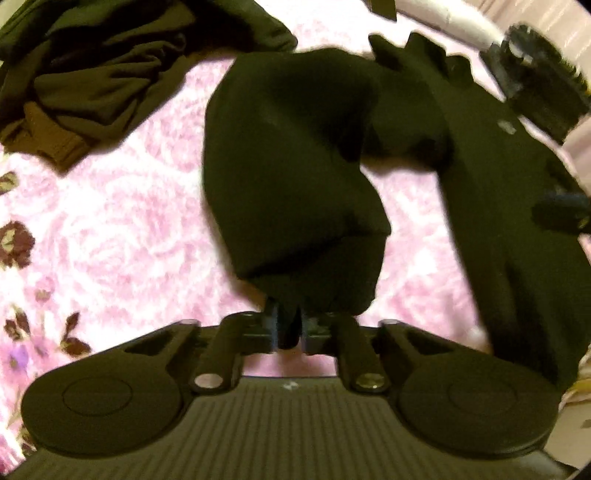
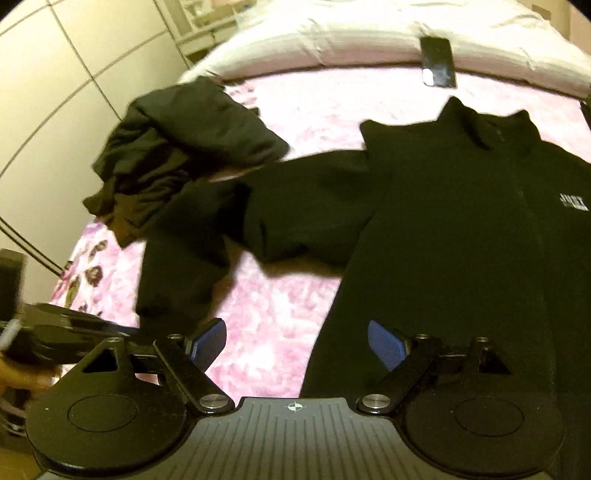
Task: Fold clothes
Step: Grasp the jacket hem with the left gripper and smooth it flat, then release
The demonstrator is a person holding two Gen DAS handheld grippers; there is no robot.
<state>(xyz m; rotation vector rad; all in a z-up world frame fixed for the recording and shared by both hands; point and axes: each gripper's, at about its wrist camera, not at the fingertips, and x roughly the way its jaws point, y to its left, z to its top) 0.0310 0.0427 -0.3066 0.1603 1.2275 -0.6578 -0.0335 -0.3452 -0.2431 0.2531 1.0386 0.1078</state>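
Note:
A black zip jacket (image 2: 461, 229) with a small white chest logo lies front up on the pink flowered bedspread (image 2: 266, 325). Its collar points to the far side. One sleeve (image 1: 295, 177) stretches away from the body, and my left gripper (image 1: 288, 328) is shut on the cuff of that sleeve. In the right wrist view the left gripper (image 2: 66, 332) shows blurred at the lower left, with the cuff (image 2: 162, 310) at its tips. My right gripper (image 2: 297, 341) is open, its blue pads (image 2: 384, 343) wide apart over the bedspread beside the jacket's lower body, with nothing between them.
A crumpled pile of dark clothes (image 2: 177, 155) lies at the bed's far left, also visible as the dark clothes pile (image 1: 92, 74). A phone (image 2: 437, 62) rests on the white bedding (image 2: 332, 33) past the collar. A blurred black object (image 1: 535, 81) sits at the upper right. Cupboard doors (image 2: 55, 92) stand left of the bed.

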